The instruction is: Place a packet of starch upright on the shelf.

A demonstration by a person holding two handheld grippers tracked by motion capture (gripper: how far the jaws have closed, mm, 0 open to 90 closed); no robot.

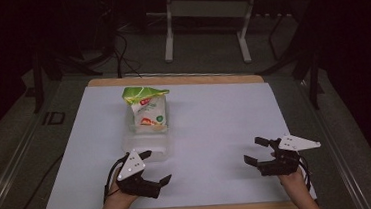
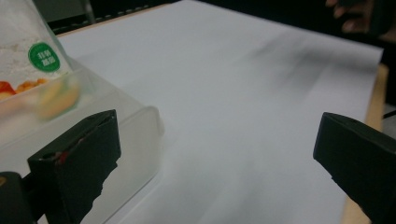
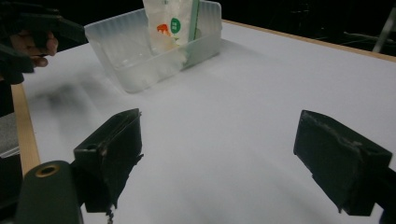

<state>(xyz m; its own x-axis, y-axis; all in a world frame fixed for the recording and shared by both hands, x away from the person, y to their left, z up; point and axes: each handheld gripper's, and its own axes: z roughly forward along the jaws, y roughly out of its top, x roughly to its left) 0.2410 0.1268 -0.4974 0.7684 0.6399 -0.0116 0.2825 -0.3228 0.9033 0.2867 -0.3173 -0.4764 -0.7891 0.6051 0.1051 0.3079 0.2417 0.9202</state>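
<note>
Sitting upright in the far end of a clear, frosted plastic rectangular tub (image 1: 146, 137), the white snack bag with a green top and red-and-green print (image 1: 146, 110) looks already placed, so the packing step reads as done or close to it. The tub rests on the white sheet covering the wooden-edged table (image 1: 215, 127), left of centre, with its near half bare as far as I can tell. The left gripper (image 1: 153, 167) hangs just at the near end of the tub, jaws spread wide and nothing between them; in the left gripper view one black jaw sits right by the tub's corner (image 2: 140, 135), whether touching or not I can't tell, and the bag's green round sticker shows through the wall. The right gripper (image 1: 256, 150) is well apart on the right side of the sheet, jaws also wide apart and empty, hovering low over bare white surface; in the right gripper view the tub (image 3: 154, 51) with the bag (image 3: 170, 23) is far ahead, the other hand beside it at the left edge. No lid or further items visible on the table, so what remains is unclear: my guess is either nudging or moving the tub with the left gripper, or nothing more than backing off. Bag leans slightly against the far wall, top crumpled, not sealed flat. Dark floor and metal stand legs behind the table, not involved.
</note>
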